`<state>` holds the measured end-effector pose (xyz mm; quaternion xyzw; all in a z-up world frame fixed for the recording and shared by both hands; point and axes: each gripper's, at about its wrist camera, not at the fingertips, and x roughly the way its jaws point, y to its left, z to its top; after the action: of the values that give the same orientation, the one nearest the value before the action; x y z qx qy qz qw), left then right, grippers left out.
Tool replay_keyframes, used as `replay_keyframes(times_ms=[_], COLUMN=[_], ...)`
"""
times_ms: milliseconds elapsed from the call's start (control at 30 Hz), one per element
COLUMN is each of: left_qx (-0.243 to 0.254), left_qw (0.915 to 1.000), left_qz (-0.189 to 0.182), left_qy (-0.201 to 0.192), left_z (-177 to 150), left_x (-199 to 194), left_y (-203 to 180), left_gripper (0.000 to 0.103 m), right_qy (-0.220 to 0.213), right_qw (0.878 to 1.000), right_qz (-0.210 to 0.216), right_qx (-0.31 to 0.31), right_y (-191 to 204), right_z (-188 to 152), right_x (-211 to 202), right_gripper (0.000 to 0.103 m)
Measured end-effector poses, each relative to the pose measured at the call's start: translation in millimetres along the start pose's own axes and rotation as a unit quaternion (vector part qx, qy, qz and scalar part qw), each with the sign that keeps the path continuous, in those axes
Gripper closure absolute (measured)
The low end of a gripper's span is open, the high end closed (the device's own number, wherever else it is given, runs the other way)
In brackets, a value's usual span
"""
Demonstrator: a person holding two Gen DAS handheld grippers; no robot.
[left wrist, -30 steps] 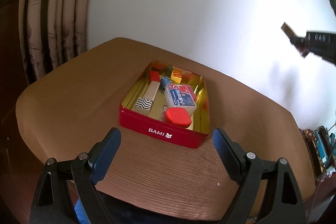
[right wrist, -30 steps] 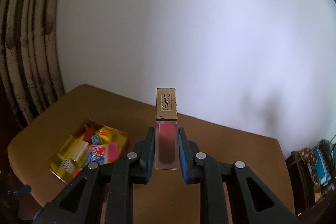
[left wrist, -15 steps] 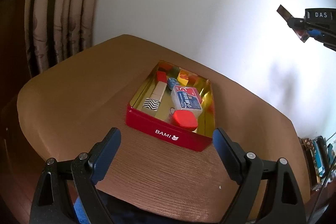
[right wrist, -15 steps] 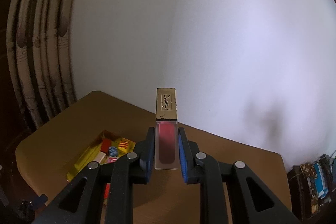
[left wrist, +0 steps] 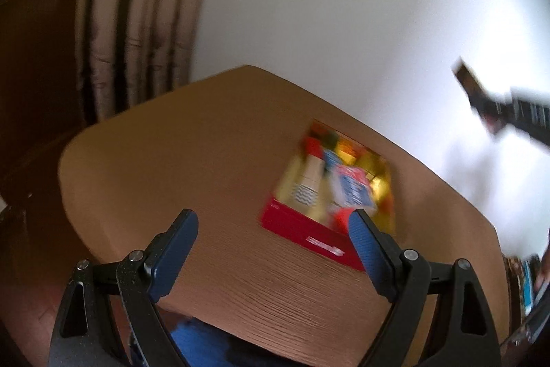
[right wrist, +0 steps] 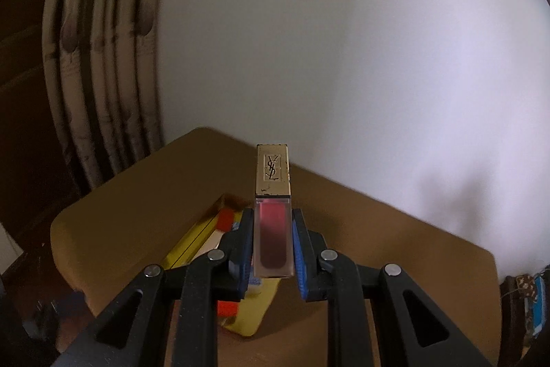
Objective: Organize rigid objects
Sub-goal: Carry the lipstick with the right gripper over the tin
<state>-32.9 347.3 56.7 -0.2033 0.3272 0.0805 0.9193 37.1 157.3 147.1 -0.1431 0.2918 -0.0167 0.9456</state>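
Lipstick [right wrist: 273, 222] sat clenched upright in right tongs [right wrist: 273, 239] above the tin [left wrist: 309, 236] on the counter [left wrist: 189, 167], likely for dropping in; left tongs [left wrist: 271, 250] gaped empty.

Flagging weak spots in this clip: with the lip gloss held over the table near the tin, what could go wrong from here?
1. The right claw pinches only the clear lower body of the lip gloss; its gold cap sticks out and could clip the tin's rim.
2. The red tin already looks crowded with small items, so the tube may land on top instead of settling in.
3. The left claw is open and off the tin, so a knock could slide it.
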Motion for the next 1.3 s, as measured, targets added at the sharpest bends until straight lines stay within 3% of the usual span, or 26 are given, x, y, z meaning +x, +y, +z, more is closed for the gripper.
replay_keyframes(times_ms=[267,667,867,1300], left_qx=[-0.069,-0.095,-0.098,-0.113], left_qw=[0.9973,0.9945,0.9938,0.9914], left_qz=[0.017,0.023,0.028,0.023], left_qy=[0.019,0.038,0.046,0.061], left_z=[9,9,11,13], left_x=[16,29,37,53], left_y=[38,49,52,59], left_gripper=[0.017,0.017,0.017,0.017], right_qy=[0.05,0.093,0.118,0.168], right_qw=[0.998,0.993,0.989,0.982], right_qz=[0.029,0.067,0.086,0.079], right_qx=[0.001,-0.007,0.022,0.046], right_y=[21,54,56,60], right_z=[-41,-60,-67,-88], right_x=[41,94,125,178], right_gripper=[0.083,0.083,0.083,0.083])
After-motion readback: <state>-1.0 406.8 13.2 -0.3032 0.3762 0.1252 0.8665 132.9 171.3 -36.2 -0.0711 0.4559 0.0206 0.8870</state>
